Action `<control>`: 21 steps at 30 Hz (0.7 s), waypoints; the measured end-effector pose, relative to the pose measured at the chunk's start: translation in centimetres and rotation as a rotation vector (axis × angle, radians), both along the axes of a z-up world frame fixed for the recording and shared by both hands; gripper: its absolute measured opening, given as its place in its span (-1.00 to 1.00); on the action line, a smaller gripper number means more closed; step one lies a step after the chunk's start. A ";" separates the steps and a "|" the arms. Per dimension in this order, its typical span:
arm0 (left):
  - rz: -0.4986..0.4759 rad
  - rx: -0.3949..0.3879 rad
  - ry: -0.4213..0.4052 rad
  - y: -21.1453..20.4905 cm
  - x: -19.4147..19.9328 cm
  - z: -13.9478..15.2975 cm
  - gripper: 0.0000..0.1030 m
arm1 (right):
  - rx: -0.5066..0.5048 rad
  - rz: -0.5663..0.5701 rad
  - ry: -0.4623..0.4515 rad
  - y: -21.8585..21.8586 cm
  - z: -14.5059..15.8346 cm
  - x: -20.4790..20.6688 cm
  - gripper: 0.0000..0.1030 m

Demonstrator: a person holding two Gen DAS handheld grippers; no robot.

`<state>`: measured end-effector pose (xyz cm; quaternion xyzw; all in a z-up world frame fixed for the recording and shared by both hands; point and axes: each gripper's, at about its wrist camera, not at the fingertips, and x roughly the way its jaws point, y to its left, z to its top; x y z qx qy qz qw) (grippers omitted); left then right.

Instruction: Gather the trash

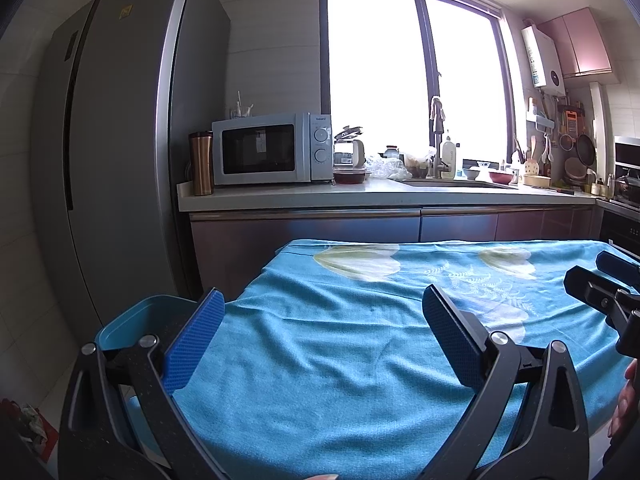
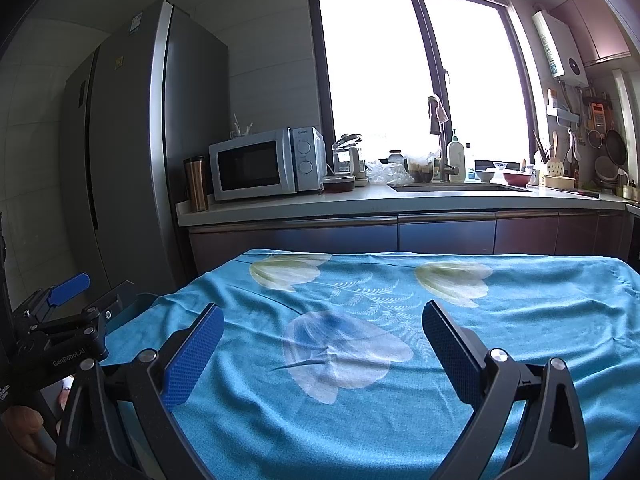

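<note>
Standing at the near edge of the table's blue floral cloth [image 2: 360, 360], both claws hovered just above it, side by side, pointed toward the kitchen counter [image 2: 360, 204]
- Left gripper [image 1: 324, 340]: jaws spread wide, blue pads [image 1: 192, 348] bare, nothing between them
- Right gripper [image 2: 324, 348]: jaws likewise spread, holding nothing
- Blue bin [image 1: 136, 320]: off the cloth's left edge, below table height, behind the left claw's left finger; its contents could not be seen
- Trash: none visible anywhere on the cloth; crumpled clear plastic [image 2: 386, 172] lay on the counter beyond the cloth's far edge, beside the sink [image 2: 456, 189], though whether it counted as the trash could not be told
- Also on the counter: microwave [image 2: 264, 166], copper tumbler [image 2: 196, 184]
- Step in hand, by judgement: either the very start or the very end, with the cloth bare
- Next move, by judgement: locating any remaining scrap, closing one claw on it, then carrying it left of the cloth and releasing over the bin
</note>
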<state>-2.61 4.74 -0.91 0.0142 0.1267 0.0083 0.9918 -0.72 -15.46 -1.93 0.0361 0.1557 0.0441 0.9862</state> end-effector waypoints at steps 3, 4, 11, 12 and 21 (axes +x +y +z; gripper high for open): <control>0.002 -0.003 0.000 0.1 0.1 0.0 0.89 | -0.001 0.001 -0.002 0.0 0.0 0.0 0.87; 0.005 -0.001 -0.002 0.1 0.0 0.1 0.89 | -0.001 0.001 0.000 0.0 0.0 0.0 0.87; 0.006 0.011 -0.003 -0.1 0.0 0.3 0.89 | 0.002 -0.004 0.000 -0.1 0.1 0.1 0.87; 0.005 0.009 -0.002 -0.1 0.1 0.3 0.89 | 0.002 -0.005 0.002 -0.1 0.0 0.1 0.87; 0.014 0.021 0.013 -0.4 0.6 0.1 0.89 | 0.010 -0.011 0.007 -0.2 -0.1 0.5 0.87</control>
